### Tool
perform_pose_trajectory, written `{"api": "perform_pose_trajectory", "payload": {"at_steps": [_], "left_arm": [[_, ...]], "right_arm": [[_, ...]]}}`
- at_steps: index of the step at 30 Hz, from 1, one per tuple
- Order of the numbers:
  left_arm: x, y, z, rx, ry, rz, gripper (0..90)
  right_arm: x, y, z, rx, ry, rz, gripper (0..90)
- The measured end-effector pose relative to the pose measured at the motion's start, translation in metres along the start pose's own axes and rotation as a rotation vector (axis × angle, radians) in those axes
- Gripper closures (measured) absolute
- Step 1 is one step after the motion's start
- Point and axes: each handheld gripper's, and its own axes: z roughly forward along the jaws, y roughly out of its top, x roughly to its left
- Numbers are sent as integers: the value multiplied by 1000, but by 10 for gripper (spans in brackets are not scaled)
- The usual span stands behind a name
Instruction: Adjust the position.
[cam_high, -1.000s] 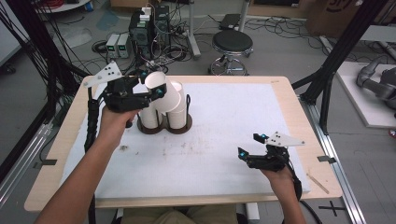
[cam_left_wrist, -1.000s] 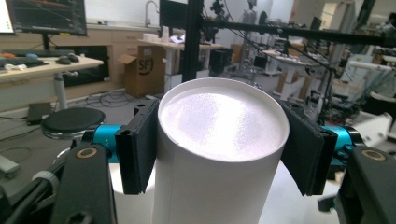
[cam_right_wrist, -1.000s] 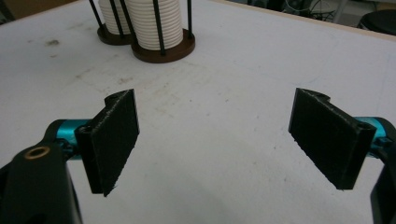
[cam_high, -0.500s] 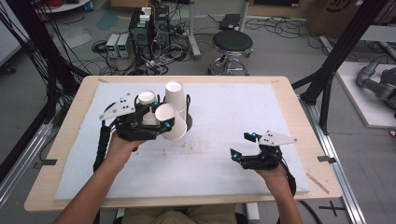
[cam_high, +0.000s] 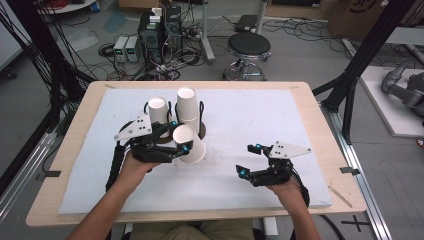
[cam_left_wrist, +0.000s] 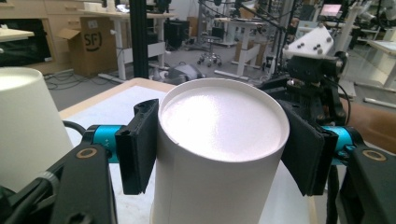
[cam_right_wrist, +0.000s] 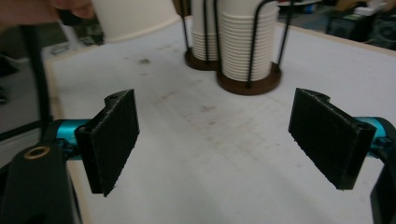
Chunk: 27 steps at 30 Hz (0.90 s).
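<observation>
Since half a second ago, we see the paper cup (cam_high: 189, 143) carried nearer the person and away from the two stacks of cups (cam_high: 187, 107), with the left gripper (cam_high: 177, 146) that bears it drawn back and turned so the cup's closed base points toward the table's front. Now the cup lies on its side above the white mat (cam_high: 260, 120), just in front of the wire cup holders (cam_high: 201, 112) and apart from them. In the left gripper view both black pads press the cup's (cam_left_wrist: 219, 154) wall on opposite sides, near its closed base, so that gripper (cam_left_wrist: 219, 149) is clamped on the cup.

Our right gripper (cam_high: 249, 160) hovers low over the mat at the front right, its jaws spread wide with nothing between them; in its own view the gripper (cam_right_wrist: 233, 140) frames bare, lightly stained mat, and the stacked cups (cam_right_wrist: 245, 39) in their dark round bases stand farther off. Between the two grippers the mat lies open. More free mat stretches right of the holders toward the wooden table edge (cam_high: 320, 125).
</observation>
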Motion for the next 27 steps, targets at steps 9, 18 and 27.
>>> {"api": "perform_pose_trajectory", "payload": {"at_steps": [9, 18, 27], "left_arm": [[-14, -14, 8, 28, -67, 22, 342], [-21, -17, 19, 84, -105, 50, 342], [-21, -22, 22, 55, -126, 13, 343]], "right_arm": [[16, 8, 19, -2, 112, -64, 167], [20, 21, 60, 66, 228, -157, 167], [25, 25, 81, 86, 298, -192, 167]]}}
